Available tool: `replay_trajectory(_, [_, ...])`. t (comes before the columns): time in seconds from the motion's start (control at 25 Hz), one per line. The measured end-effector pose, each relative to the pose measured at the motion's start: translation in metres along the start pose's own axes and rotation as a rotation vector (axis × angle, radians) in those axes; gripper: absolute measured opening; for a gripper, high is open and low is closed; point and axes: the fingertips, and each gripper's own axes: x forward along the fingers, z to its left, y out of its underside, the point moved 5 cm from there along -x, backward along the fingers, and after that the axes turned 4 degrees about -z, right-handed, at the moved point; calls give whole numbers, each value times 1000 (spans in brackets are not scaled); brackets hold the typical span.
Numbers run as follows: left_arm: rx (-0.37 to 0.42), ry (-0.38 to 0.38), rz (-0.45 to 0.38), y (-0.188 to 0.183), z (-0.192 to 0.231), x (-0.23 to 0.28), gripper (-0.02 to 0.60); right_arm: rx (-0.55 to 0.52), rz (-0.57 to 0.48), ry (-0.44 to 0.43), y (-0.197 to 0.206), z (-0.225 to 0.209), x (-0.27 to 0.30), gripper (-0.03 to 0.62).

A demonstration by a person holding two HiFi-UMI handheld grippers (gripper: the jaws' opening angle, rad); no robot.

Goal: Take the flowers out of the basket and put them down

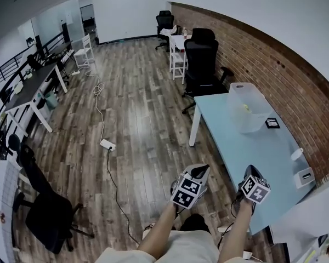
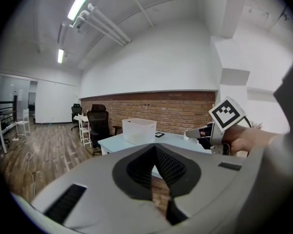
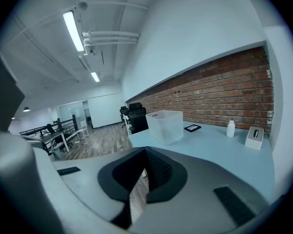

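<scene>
So, left gripper (image 1: 199, 172) and right gripper (image 1: 250, 171) both hovering short of table (image 1: 247, 158), jaws sitting together, gripping nothing. Probably because basket (image 1: 237, 95) is standing well apart, mid-table. Greenish flowers (image 1: 245, 108) lying inside, barely showing through translucent wall.

Bright, even light falls from ceiling tube lamps (image 2: 81, 2), glaring white; all views bulge fisheye with dark corners.

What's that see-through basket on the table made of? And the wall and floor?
The basket looks like frosted, milky plastic: light passes through its smooth walls. The wall is rough red brick with pale mortar lines. The floor looks like wood planks, grain showing, perhaps laminate.
</scene>
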Motion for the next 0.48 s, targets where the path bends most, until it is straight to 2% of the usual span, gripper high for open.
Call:
replay_trajectory(0.24, [-46, -21, 15, 8, 36, 8, 21, 17, 38, 46, 12, -3, 16, 12])
replay_trajectory(0.36, [-80, -44, 1, 11, 52, 27, 21, 14, 31, -5, 5, -2, 36, 12])
replay_trajectory(0.48, [-80, -56, 4, 8, 68, 39, 21, 93, -3, -63, -2, 5, 57, 14])
